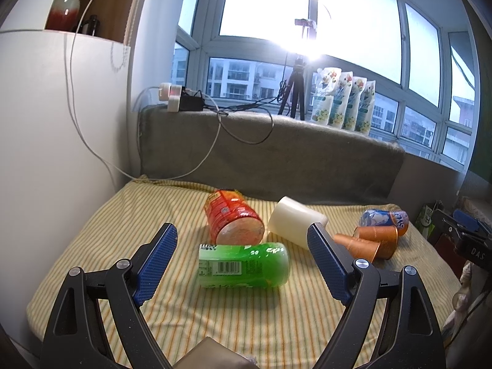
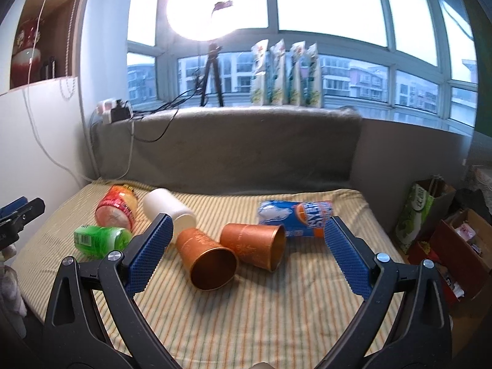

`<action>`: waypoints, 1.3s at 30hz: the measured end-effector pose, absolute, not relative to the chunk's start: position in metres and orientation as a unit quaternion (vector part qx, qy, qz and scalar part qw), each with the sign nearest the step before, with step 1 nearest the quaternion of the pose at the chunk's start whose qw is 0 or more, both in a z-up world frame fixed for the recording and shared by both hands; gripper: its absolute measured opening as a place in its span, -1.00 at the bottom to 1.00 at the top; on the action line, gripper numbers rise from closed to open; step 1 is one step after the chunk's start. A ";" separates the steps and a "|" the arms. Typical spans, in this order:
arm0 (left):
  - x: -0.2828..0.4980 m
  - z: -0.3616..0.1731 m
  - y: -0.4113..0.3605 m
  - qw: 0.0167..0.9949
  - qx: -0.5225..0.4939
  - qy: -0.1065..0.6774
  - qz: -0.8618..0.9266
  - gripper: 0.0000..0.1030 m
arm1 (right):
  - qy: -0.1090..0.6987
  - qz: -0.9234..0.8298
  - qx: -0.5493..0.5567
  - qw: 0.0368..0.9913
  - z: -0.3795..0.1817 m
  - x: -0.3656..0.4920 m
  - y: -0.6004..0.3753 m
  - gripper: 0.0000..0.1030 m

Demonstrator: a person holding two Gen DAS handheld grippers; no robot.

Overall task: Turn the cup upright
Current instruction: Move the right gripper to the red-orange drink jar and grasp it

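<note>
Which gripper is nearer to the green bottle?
Left. The left gripper is open right before the green bottle. The right gripper faces the copper cups, with the bottle off to its left.

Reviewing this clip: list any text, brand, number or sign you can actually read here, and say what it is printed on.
"DAS": white letters on the right gripper, seen at the left wrist view's edge.
"FAN", partial: blue and orange can.
Green bottle: barcode and label print too small.
Red jar, window pouches, green paper bag: blurred.

Tripod (image 2: 211,77) and pouches (image 2: 286,73) on windowsill
</note>
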State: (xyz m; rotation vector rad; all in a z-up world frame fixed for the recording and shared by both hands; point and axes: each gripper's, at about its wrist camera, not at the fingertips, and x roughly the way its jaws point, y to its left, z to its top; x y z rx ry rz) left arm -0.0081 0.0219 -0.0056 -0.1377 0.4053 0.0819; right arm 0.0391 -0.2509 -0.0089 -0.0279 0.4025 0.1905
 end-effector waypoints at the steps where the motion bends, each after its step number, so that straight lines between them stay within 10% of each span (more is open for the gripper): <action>1: -0.009 -0.007 0.024 0.975 -0.070 0.205 0.042 0.68 | 0.204 0.102 -0.015 0.974 -0.009 0.042 -0.248 0.95; 39: -0.042 -0.068 0.092 0.941 -0.150 0.292 0.083 0.68 | 0.516 0.372 -0.006 0.771 -0.056 0.240 -0.010 0.95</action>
